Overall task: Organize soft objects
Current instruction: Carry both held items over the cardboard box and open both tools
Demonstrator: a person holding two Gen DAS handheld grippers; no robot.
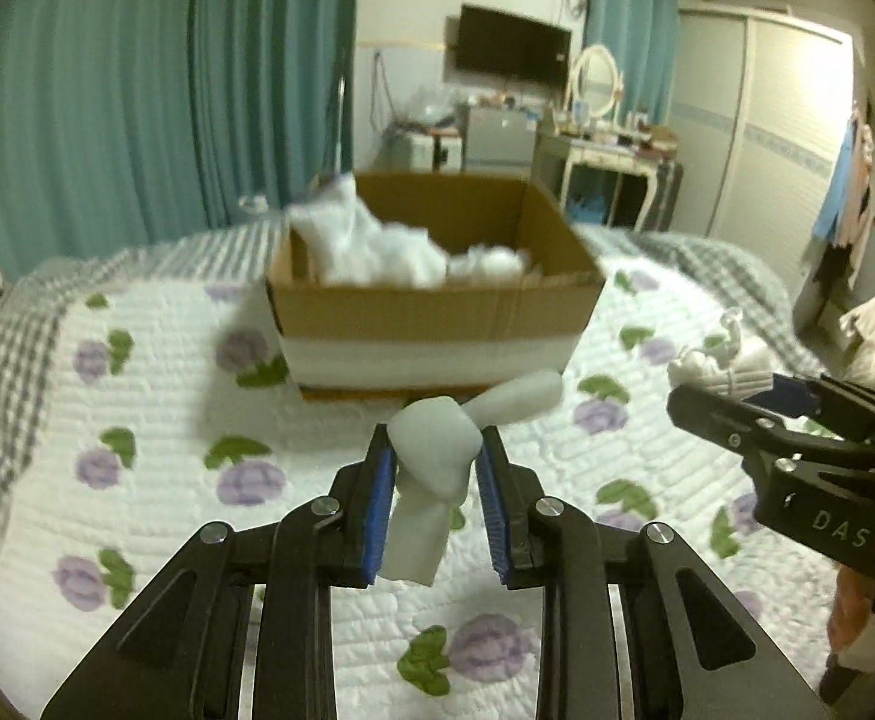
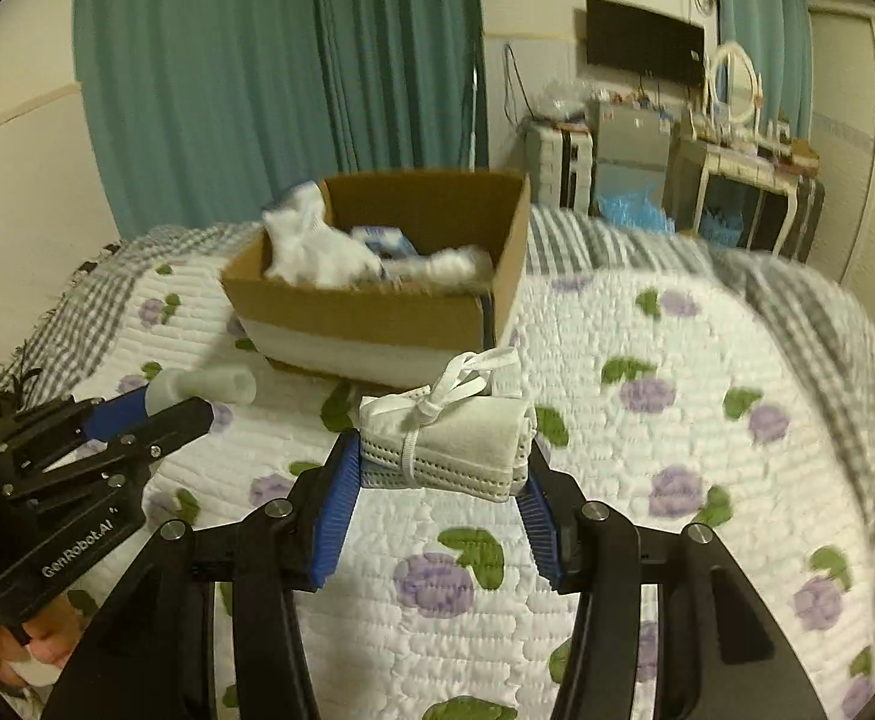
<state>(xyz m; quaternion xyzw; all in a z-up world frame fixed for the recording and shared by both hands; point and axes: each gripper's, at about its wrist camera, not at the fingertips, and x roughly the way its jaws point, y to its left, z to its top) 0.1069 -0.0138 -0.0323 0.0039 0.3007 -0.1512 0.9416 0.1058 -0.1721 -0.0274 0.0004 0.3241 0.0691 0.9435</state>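
On the near side of the cardboard box [image 1: 437, 306], above the flowered quilt [image 1: 155, 420], both grippers carry loads. Left gripper [image 1: 434, 468]: jaws closed onto a knotted pale foam piece [image 1: 437, 459], which hangs clear of the quilt. Right gripper [image 2: 437, 468]: jaws partly closed, clamping a folded white cloth bundle [image 2: 455, 438] tied with white ribbon [image 2: 455, 387], likewise lifted clear. Box contents: several white soft items [image 2: 317, 246] already piled inside, mostly toward the box's left wall. Judged progress: well advanced; the two held pieces are not yet in the box, and no other loose item shows on the quilt beside it.
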